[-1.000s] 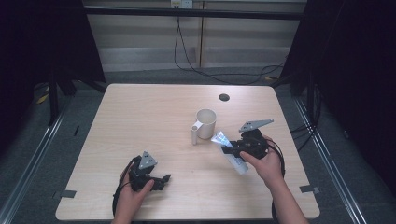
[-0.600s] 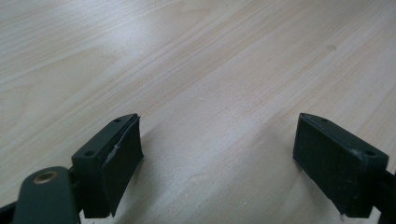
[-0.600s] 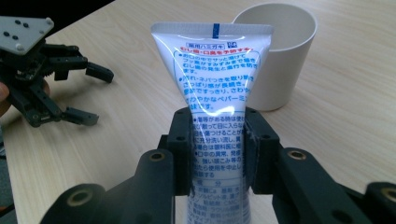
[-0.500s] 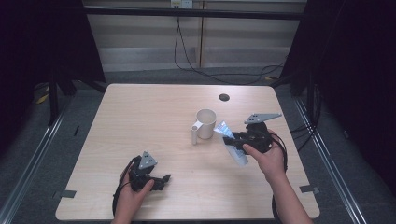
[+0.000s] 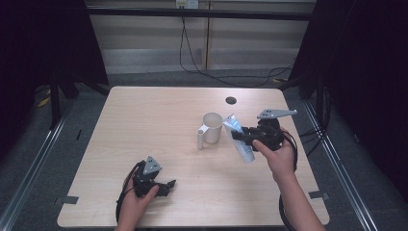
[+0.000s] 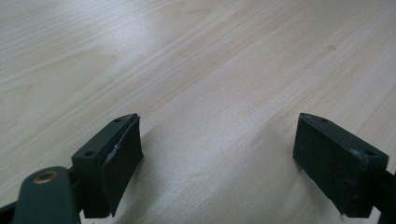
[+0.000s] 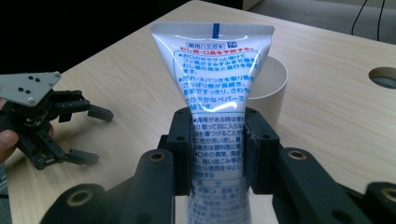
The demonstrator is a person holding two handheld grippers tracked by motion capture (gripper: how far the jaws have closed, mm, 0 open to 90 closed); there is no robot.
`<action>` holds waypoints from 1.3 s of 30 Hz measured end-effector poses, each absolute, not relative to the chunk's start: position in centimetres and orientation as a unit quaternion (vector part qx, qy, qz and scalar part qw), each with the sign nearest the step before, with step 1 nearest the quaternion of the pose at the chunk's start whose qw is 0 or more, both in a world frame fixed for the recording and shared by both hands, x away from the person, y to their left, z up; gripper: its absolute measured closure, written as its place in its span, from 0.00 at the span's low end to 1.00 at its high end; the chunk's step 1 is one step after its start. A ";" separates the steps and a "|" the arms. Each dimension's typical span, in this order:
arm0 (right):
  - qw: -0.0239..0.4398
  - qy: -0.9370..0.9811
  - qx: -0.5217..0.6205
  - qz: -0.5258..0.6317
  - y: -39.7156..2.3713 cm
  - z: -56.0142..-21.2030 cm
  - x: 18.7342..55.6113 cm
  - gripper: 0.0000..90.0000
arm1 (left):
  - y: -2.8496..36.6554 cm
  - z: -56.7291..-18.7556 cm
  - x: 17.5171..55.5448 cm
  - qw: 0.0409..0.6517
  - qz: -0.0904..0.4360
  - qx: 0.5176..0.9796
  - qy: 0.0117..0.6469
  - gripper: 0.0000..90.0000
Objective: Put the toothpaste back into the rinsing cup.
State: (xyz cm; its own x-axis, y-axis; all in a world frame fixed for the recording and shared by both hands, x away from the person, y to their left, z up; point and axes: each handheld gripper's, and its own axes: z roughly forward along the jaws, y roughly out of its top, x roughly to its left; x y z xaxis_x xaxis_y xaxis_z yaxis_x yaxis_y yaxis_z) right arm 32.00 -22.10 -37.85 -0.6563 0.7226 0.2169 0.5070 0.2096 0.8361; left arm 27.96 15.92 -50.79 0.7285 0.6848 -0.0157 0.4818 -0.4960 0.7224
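Tube held just right of the cup, crimped end tilted toward it.

Right claw [image 5: 239, 136] pinches the toothpaste tube [image 7: 218, 88] mid-body beside the cup [image 5: 212, 127]; left claw [image 6: 219, 163] rests spread on the counter [image 5: 144, 120], well apart.

Bright tabletop, dark surroundings, glare on tube [image 7: 212, 84].

- white cylindrical mug with side handle [image 5: 211, 127] stands mid-table, just left of the squeezed white plastic tube [image 5: 239, 139]
- pale wooden tabletop [image 5: 144, 115] bare across its left and far parts
- small dark round hole [image 5: 231, 100] behind mug, flush
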 end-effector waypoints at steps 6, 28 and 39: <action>0.122 0.760 0.403 0.495 -22.2 -37.3 32.2 0.76 | 15.9 -50.8 28.0 0.367 0.138 0.855 0.340 0.17; 0.149 0.737 0.415 0.513 -21.1 -35.6 34.7 0.76 | 15.9 -50.8 27.9 0.368 0.136 0.854 0.340 0.17; 0.167 0.731 0.422 0.509 -20.0 -35.2 36.2 0.76 | 15.9 -50.8 27.9 0.371 0.134 0.853 0.342 0.17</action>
State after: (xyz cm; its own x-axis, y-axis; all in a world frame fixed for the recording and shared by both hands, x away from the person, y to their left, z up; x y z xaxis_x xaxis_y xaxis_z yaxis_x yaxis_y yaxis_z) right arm 36.18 -20.03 -35.17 -0.5885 0.7870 0.1854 0.4466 0.1253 0.8859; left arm 27.91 15.85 -50.81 0.7293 0.6838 -0.0251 0.4842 -0.4899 0.7249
